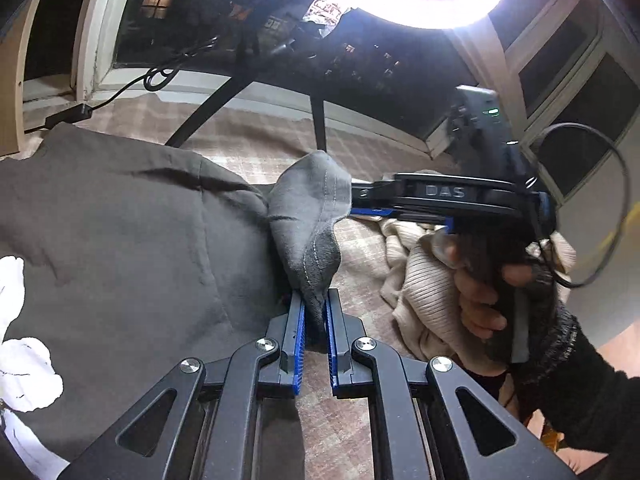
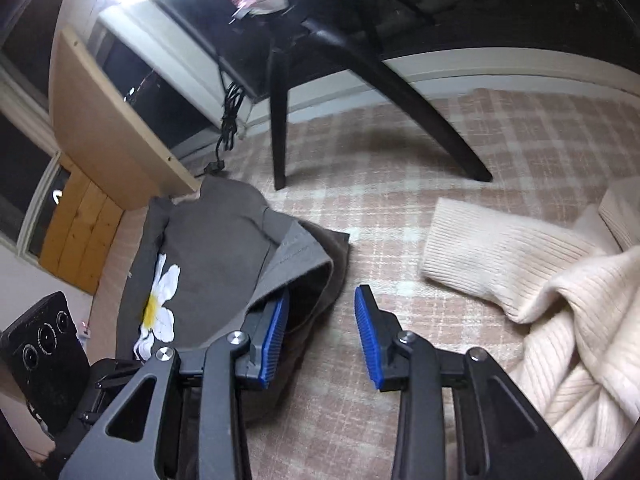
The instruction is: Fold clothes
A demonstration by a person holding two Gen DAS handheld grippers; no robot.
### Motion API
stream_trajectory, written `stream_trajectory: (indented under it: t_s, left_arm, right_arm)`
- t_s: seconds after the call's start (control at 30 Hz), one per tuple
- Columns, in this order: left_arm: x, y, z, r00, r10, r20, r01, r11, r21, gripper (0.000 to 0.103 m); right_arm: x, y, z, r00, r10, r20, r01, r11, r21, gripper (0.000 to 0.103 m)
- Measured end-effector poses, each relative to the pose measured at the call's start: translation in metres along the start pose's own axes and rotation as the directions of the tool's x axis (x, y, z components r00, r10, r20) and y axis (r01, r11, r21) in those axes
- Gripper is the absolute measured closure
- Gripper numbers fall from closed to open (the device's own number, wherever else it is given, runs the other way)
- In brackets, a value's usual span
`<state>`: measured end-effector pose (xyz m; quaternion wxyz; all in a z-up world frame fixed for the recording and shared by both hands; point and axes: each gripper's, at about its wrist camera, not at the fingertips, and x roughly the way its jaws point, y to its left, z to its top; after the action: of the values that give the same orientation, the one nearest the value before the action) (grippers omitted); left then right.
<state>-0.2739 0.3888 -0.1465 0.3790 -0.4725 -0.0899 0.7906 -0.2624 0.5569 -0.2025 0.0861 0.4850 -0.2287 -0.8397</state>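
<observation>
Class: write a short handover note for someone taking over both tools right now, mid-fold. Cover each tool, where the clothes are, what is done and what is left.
Left tool: shut on a fold of the grey top.
Right tool: open, at the top's edge, one pad under the raised cloth; nothing gripped.
Grey top, with a white flower print, lies on the checked rug, only partly folded.
Cream sweater lies in a heap to the right, untouched.
Left: finish folding the top, then fold the sweater.
</observation>
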Motion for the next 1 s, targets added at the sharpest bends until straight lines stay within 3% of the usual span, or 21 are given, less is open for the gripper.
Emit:
stream_trajectory:
  t_s: [0.1,0.13,0.17,0.23,0.3,0.37,0.43,0.47,0.5,0.6,0.73,0.8,1.0]
  left_arm:
    - [0.008,-0.012,-0.004,1.000,0.001,-0.028,0.000,0.999,0.046,0.095]
    - [0.010,-0.016,-0.006,0.999,0.011,-0.035,-0.008,0.998,0.062,0.095]
    - [0.012,-0.019,-0.007,0.999,0.024,-0.038,-0.021,0.997,0.075,0.095]
    - [0.013,-0.024,-0.009,0.997,0.065,-0.042,-0.061,0.993,0.104,0.095]
    - [0.010,-0.024,-0.011,0.988,0.152,-0.029,-0.147,0.980,0.134,0.094]
    - [0.007,-0.016,-0.015,0.962,0.272,-0.035,-0.264,0.952,0.152,0.090]
    - [0.003,-0.004,-0.021,0.924,0.378,-0.050,-0.366,0.916,0.163,0.082]
    - [-0.001,0.002,-0.023,0.903,0.426,-0.056,-0.413,0.896,0.162,0.080]
    - [-0.005,0.007,-0.024,0.894,0.445,-0.059,-0.432,0.888,0.156,0.080]
    - [-0.019,0.011,-0.021,0.896,0.442,-0.033,-0.433,0.889,0.151,0.076]
    - [-0.012,0.002,-0.006,0.939,0.344,-0.020,-0.335,0.925,0.177,0.072]
    - [0.003,-0.003,-0.002,0.948,0.316,-0.043,-0.301,0.931,0.205,0.072]
    - [0.038,-0.002,0.001,0.943,0.322,-0.090,-0.294,0.927,0.232,0.072]
  right_arm:
    - [0.014,0.002,0.007,1.000,-0.021,-0.015,0.021,1.000,-0.005,0.073]
    - [0.016,0.001,0.009,1.000,-0.009,-0.017,0.009,1.000,-0.002,0.097]
    - [0.016,0.001,0.010,1.000,0.006,-0.016,-0.006,1.000,0.004,0.103]
    - [0.014,0.002,0.013,0.999,0.046,-0.009,-0.046,0.999,0.018,0.101]
    - [0.013,0.014,0.014,0.998,0.063,-0.026,-0.064,0.998,-0.024,0.101]
    - [0.012,0.028,0.015,0.998,0.049,-0.043,-0.053,0.995,-0.086,0.092]
    - [0.009,0.039,0.010,0.999,-0.027,-0.032,0.022,0.988,-0.154,0.086]
    - [0.006,0.042,0.008,0.998,-0.053,-0.024,0.048,0.983,-0.176,0.086]
    - [0.001,0.041,0.006,0.998,-0.069,-0.016,0.065,0.980,-0.186,0.080]
    - [-0.006,0.029,0.007,0.996,-0.094,0.004,0.094,0.982,-0.164,0.076]
    - [0.005,0.017,0.015,0.995,-0.089,-0.043,0.084,0.990,-0.111,0.075]
    - [0.011,0.019,0.017,0.996,-0.074,-0.058,0.068,0.992,-0.108,0.075]
    - [0.036,0.050,0.018,0.991,-0.107,-0.078,0.089,0.974,-0.207,0.066]
